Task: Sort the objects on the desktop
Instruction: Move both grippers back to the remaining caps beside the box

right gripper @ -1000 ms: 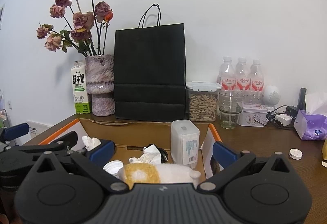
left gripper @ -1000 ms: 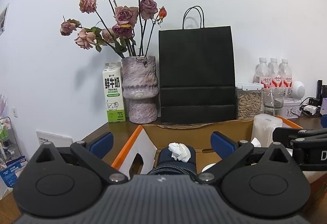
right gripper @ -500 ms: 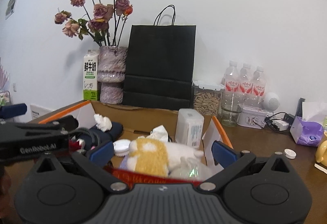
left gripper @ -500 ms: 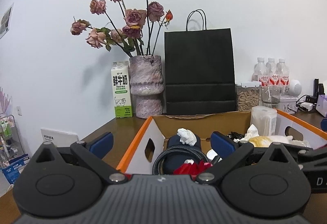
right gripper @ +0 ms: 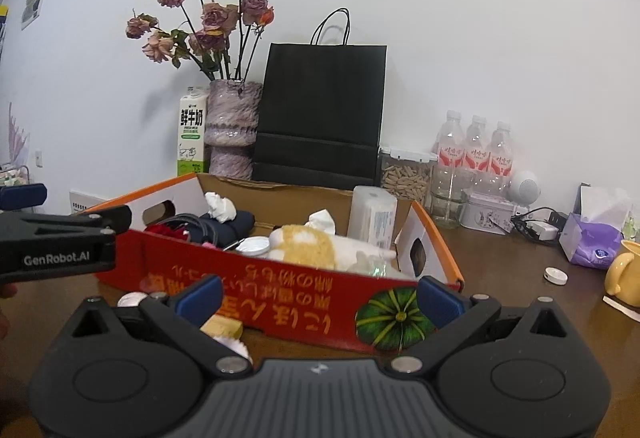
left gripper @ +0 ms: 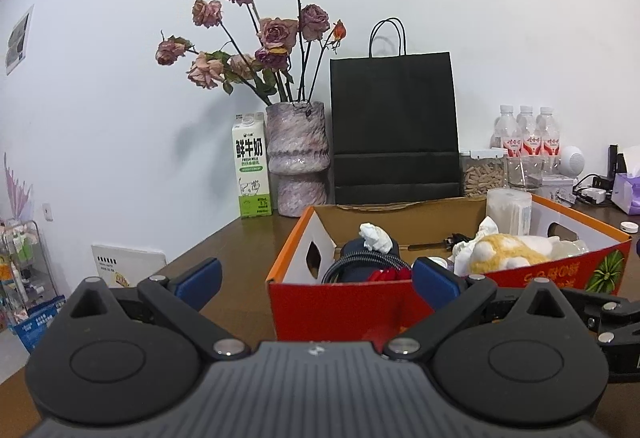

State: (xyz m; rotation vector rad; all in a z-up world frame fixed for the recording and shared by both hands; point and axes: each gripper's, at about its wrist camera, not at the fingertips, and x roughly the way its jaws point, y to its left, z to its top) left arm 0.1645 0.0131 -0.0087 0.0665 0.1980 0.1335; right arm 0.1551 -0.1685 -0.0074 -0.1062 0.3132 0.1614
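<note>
A brown desk [right gripper: 500,278] carries everything. On it sits an open red box [right gripper: 280,298] with orange rims, its printed front wall facing both cameras. Behind the box a black bag [left gripper: 394,126] stands against the wall, beside a vase [left gripper: 298,158] of dried roses and a milk carton [left gripper: 251,164].

Inside the box lie a plush toy [right gripper: 316,248], a white canister [right gripper: 372,216] upright at the right rear, a dark bundle [left gripper: 368,258] with a cable, and crumpled tissue [right gripper: 220,206].

The left claw [left gripper: 316,276] hovers in front of the box's left corner, fingers spread wide, holding nothing. The right claw [right gripper: 320,298] hovers before the front wall, fingers likewise apart and empty.

Right of the box rest a tissue pack [right gripper: 592,238], a yellow mug [right gripper: 624,274] and a small white cap [right gripper: 555,275].
</note>
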